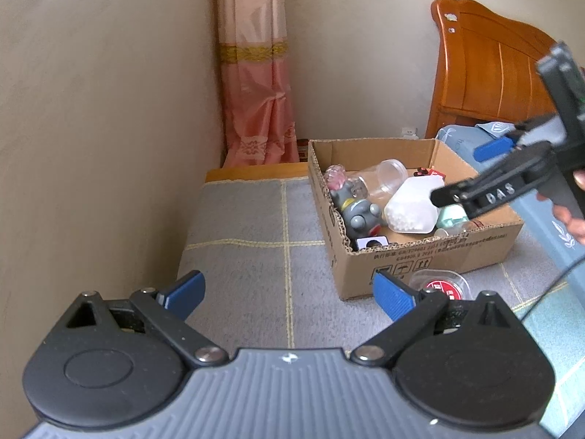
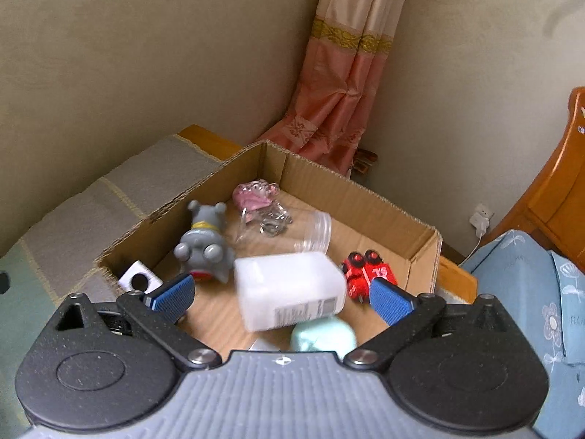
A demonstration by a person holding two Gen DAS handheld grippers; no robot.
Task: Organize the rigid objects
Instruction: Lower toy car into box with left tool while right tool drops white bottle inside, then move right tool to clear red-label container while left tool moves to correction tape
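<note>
An open cardboard box point(image 1: 420, 267) point(image 2: 365, 190) sits on a grey checked blanket. In it lie a white translucent bottle point(image 2: 289, 289) point(image 1: 413, 208), a grey toy figure point(image 2: 204, 245), a clear plastic jar point(image 2: 310, 230), a pink trinket point(image 2: 254, 194), red toy cars point(image 2: 360, 272), a mint-green object point(image 2: 323, 334) and a white cube with a hole point(image 2: 139, 280). My right gripper point(image 2: 281, 296) hangs open over the box, the bottle below its wide jaws, neither pad touching it. My left gripper point(image 1: 289, 292) is open and empty over the blanket, left of the box. A round clear container with a red label point(image 1: 444, 285) lies outside the box's front wall.
A beige wall point(image 1: 91, 128) runs close along the left. A pink curtain point(image 1: 256, 91) hangs in the corner behind the box. A wooden headboard point(image 1: 486, 62) and blue bedding point(image 2: 530, 292) are on the right. A black cable point(image 1: 548, 289) trails across the blanket.
</note>
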